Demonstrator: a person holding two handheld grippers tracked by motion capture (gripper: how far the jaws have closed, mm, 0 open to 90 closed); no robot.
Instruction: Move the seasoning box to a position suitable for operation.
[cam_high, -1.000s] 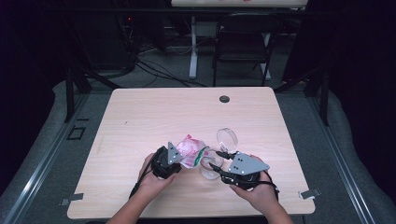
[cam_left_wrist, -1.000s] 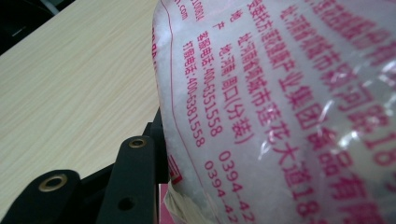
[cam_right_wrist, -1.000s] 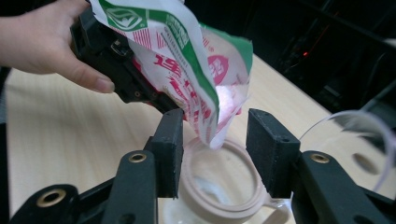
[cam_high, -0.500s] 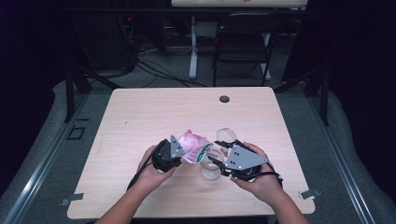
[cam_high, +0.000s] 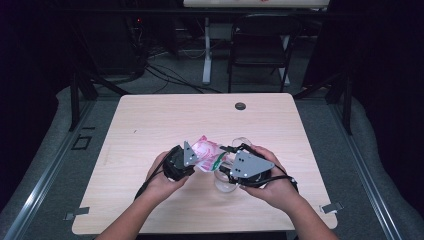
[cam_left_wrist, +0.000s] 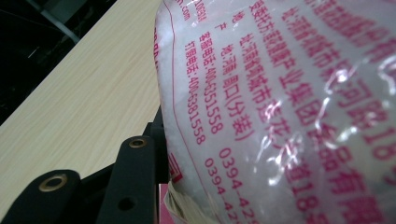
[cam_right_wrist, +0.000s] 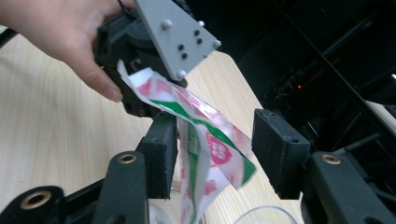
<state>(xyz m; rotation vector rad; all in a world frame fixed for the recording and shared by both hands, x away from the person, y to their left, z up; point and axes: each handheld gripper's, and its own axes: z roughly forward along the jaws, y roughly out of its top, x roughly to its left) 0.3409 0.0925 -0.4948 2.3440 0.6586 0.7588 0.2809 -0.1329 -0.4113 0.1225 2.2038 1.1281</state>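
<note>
Item: clear plastic pouch printed with pink-red lettering and a green band (cam_high: 207, 155), packed with white granules. It was held above the near middle of the pale wood-grain table (cam_high: 150, 125), between the two hand-held grippers, clear of the tabletop. In the left gripper view the pouch (cam_left_wrist: 280, 107) pressed close against the camera, its rows of pink characters and digits legible, and lay against the inner face of the visible black jaw.

Left gripper (cam_high: 192, 161): black body with a grey three-cornered plate, borne in the person's left hand (cam_high: 162, 180). Its jaws were clamped on the filled body of the pouch, standing about half apart around its bulk. In the right gripper view this gripper (cam_right_wrist: 140, 100) appeared farther off, gripping the pouch (cam_right_wrist: 205, 144) at its upper end, with fingers (cam_right_wrist: 100, 79) wrapped round its housing.

Right gripper (cam_high: 227, 162): same make, borne in the right hand (cam_high: 275, 187). Its jaws stood apart and had just been opening; the crumpled, folded end of the pouch hung between them, lying against the left pad and clear of the right pad (cam_right_wrist: 275, 149), unpinched.

Item: clear glass vessel with round rim (cam_high: 227, 182), standing on the table directly beneath the right gripper, partly covered by it. Contents could not be told.

Item: small dark round disc (cam_high: 240, 106), set in the table near its far edge, well apart from the work.
</note>
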